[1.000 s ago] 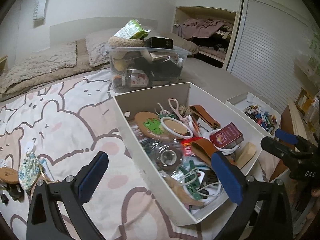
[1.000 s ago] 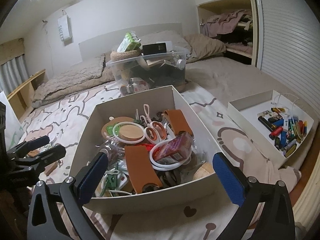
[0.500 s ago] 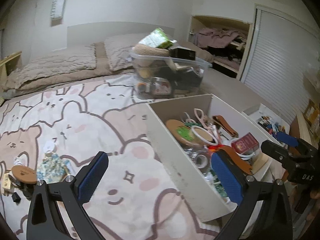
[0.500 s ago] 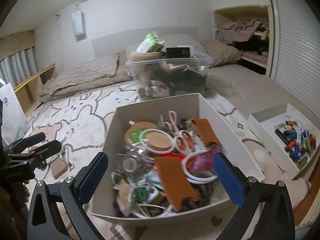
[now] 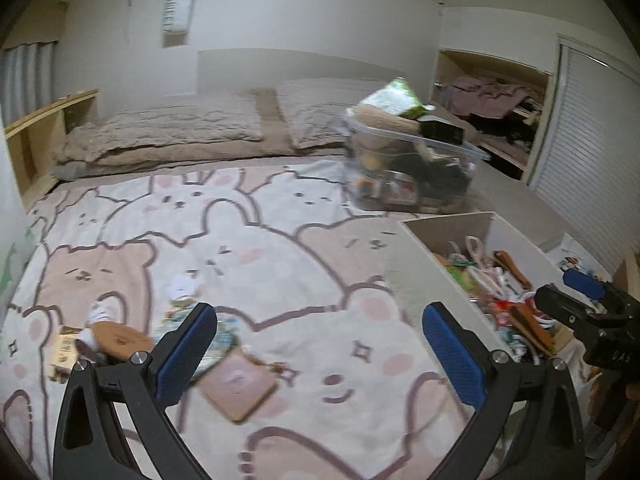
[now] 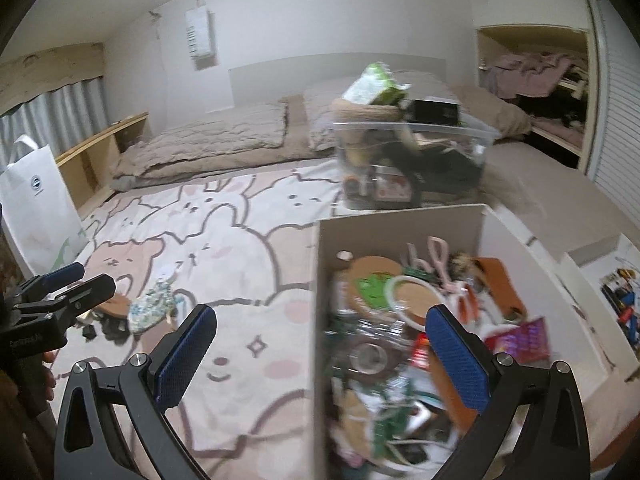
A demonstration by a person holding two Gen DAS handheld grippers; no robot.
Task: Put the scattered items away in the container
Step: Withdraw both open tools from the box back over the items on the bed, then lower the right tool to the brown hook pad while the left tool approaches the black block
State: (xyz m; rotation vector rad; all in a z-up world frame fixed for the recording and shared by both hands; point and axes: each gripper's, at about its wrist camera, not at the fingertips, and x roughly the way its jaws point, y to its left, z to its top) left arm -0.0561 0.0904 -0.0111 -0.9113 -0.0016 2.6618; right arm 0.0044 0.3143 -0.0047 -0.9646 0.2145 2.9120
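Over the last second both views have swung leftward: the white box [image 6: 400, 224] has slid from frame centre to the right edge of the left wrist view, and the loose pile on the bedspread [image 5: 280, 264] now sits ahead of your left tool [image 5: 320, 354].

Nearest to the left tool, a tan square pad [image 5: 236, 388] lies just in front of its left finger, partly blurred. Beside it lies a floral pouch [image 6: 154, 306], and further left a round wooden disc [image 5: 120, 338] and a small card [image 5: 64, 350]. Small white scraps [image 5: 182, 286] lie just beyond. The white box, already heaped with items, stands well to the right of this pile. Behind it stands a clear plastic bin [image 5: 412, 168], then the pillows.

Both tools are spread wide and carry nothing. Your left tool points at the pile, low over the bed; your right tool [image 6: 320, 354] straddles the near left wall of the box.

Risks, as a judgement: the pad lies flat on soft bedding, so a shallow approach may pinch the fabric instead of the edge. The items are crowded, so closing on one may drag its neighbour. The box is full; an item dropped on the heap may slide out.
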